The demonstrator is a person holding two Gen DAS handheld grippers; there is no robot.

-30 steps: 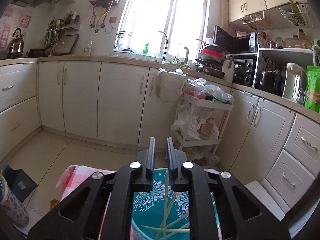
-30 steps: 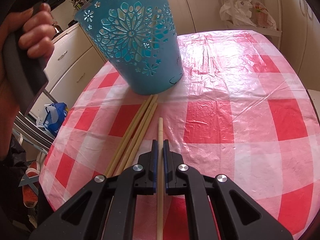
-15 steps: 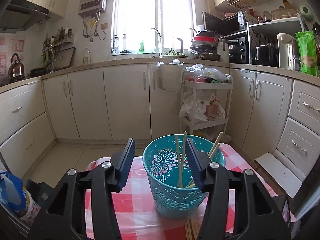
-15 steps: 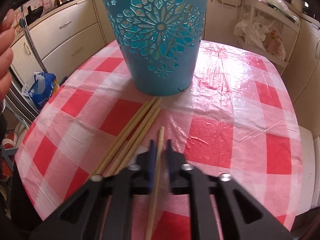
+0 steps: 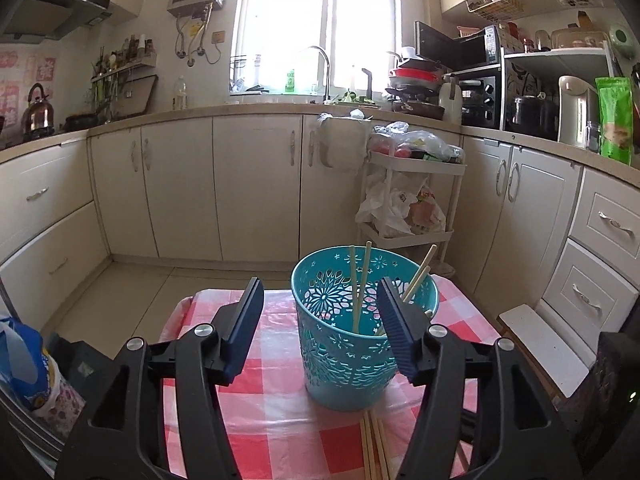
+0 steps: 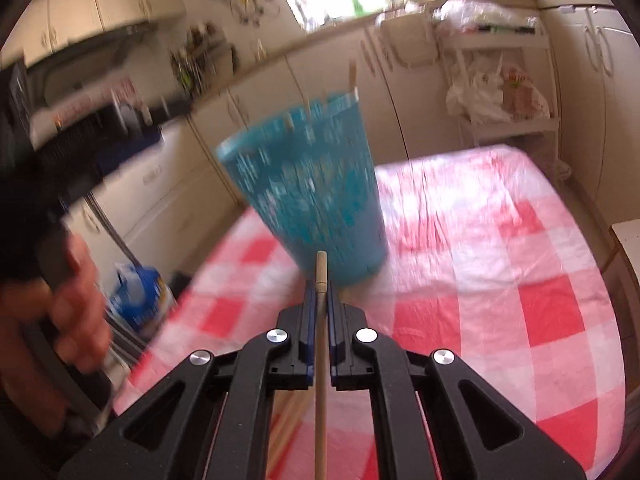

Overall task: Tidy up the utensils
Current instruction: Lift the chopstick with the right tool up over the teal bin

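Observation:
A teal cut-out basket [image 5: 352, 344] stands on the red-and-white checked table [image 5: 260, 400] with several wooden chopsticks [image 5: 356, 292] leaning inside. More chopsticks [image 5: 372, 452] lie on the cloth in front of it. My left gripper [image 5: 320, 320] hangs just short of the basket, its jaws still opening, nothing between them. My right gripper [image 6: 319, 296] is shut on a single chopstick [image 6: 320, 380], lifted off the cloth, its tip pointing toward the blurred basket [image 6: 312, 200].
A hand [image 6: 68, 304] holds the other gripper's handle at the left. A white trolley [image 5: 408, 200] with bags stands beyond the table. A blue-and-white bag [image 5: 24, 364] sits on the floor at the left. Cabinets line the room.
My left gripper has let go of a chopstick in the basket, opened and drawn back from it. My right gripper has lifted its chopstick off the cloth and tilted up toward the basket.

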